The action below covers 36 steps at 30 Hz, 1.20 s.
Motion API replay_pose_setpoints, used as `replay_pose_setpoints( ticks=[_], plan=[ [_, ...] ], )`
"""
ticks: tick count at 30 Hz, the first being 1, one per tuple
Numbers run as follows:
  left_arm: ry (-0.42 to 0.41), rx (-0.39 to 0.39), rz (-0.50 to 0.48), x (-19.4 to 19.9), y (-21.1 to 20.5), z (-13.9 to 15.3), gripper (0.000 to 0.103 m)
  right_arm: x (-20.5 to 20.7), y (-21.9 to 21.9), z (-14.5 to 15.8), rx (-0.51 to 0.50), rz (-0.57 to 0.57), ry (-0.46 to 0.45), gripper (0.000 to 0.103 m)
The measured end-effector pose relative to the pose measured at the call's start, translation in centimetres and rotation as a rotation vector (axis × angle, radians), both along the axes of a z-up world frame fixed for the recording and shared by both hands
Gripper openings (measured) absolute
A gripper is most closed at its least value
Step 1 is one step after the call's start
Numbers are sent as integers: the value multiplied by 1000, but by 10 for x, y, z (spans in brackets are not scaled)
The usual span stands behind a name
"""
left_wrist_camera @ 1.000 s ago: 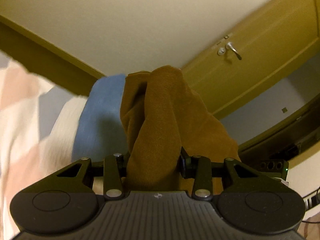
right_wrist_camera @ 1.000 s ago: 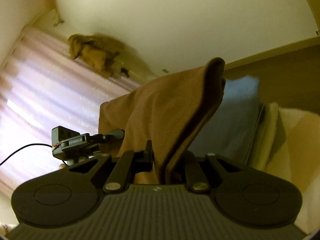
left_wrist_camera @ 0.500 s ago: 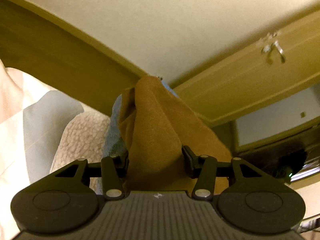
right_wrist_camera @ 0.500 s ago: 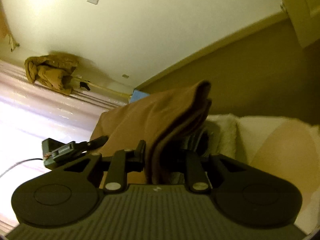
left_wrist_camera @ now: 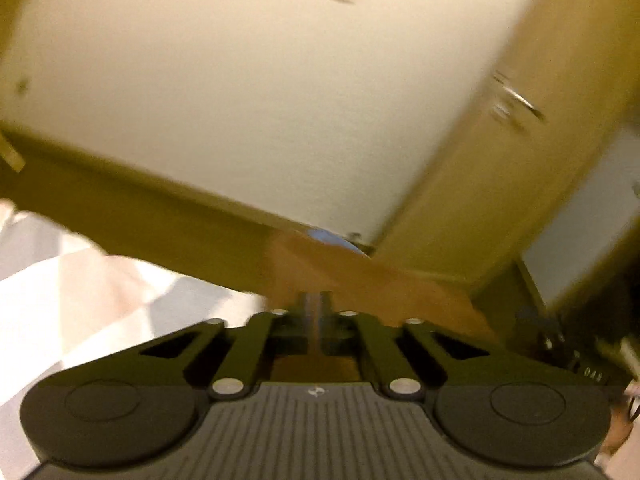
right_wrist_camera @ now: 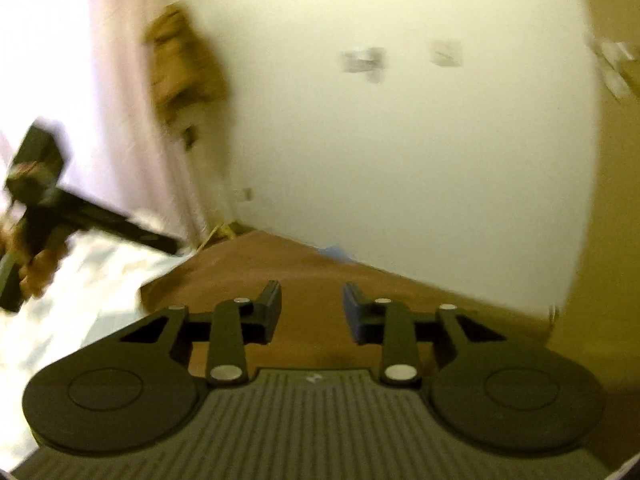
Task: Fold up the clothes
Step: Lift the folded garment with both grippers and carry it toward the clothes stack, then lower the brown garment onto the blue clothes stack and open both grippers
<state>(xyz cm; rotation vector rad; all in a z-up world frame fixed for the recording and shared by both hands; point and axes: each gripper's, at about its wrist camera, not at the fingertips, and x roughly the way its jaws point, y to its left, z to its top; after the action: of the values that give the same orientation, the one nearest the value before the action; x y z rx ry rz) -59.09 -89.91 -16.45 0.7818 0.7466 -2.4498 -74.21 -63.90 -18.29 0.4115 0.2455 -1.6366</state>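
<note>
Brown garment (right_wrist_camera: 320, 280) lies flat on the bed ahead of both my tools, spread low in front of the wall, with a bit of blue cloth (right_wrist_camera: 336, 250) peeking out at its far edge. Both views are motion-blurred, so edges are soft.

My left tool (left_wrist_camera: 319, 308) is fully together, fingers (left_wrist_camera: 308, 312) meeting with nothing between them; its jaws have just snapped closed, and the brown cloth sits beyond and below the tips, not pinched. Same tool shows from the right wrist view as a dark bar (right_wrist_camera: 92, 220) off to the left over the pale bedding (right_wrist_camera: 80, 288), a hand (right_wrist_camera: 36, 268) gripping its handle.

My right tool (right_wrist_camera: 312, 304) stands apart, and its jaws have just been opening. The fabric lies under the gap, the pads clear of it as far as I can tell.

Pale checked bedding (left_wrist_camera: 80, 280) fills the left side of the left view. Door (left_wrist_camera: 500, 184) with a metal handle (left_wrist_camera: 516, 100) is at right. Curtain (right_wrist_camera: 80, 80) glows bright at left of the right view, with a brownish bundle (right_wrist_camera: 180, 68) hanging beside it.
</note>
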Motion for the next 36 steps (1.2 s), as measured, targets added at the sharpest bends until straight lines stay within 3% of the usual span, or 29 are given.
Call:
replay_pose_setpoints(
  ticks=[3,7,9,13,16,21,25,27,31,34,36],
  plan=[
    [-44,-57,-20,-10,25,-41,0,16,-13,-43,108,12,75,17],
    [66,-12,57,-3,14,-85,8,13,-4,-67,77,8,127,17],
    [77,-60,46,-3,21,-89,8,15,0,-67,63,23,152,17],
    [45,-84,42,1,24,-85,8,5,5,-47,98,10,153,17],
    [6,-97,54,3,29,-52,5,-9,15,-17,79,-42,101,19],
    [18,-202,39,-9,28,-7,7,-40,-43,5,44,-57,90,20],
    [-15,-167,42,-43,4,-25,7,-71,-103,-12,163,-59,123,28],
    [-41,-147,72,-54,-8,-39,7,-87,-117,-29,255,-70,95,32],
    [-30,-87,133,-54,-24,-64,11,-123,-94,-43,245,-132,-72,46],
    [-21,-87,152,-46,-24,-67,10,-142,-72,-44,230,-206,-135,47],
    [-26,-93,177,-39,-24,-62,8,-142,-55,-35,195,-220,-125,40]
  ],
)
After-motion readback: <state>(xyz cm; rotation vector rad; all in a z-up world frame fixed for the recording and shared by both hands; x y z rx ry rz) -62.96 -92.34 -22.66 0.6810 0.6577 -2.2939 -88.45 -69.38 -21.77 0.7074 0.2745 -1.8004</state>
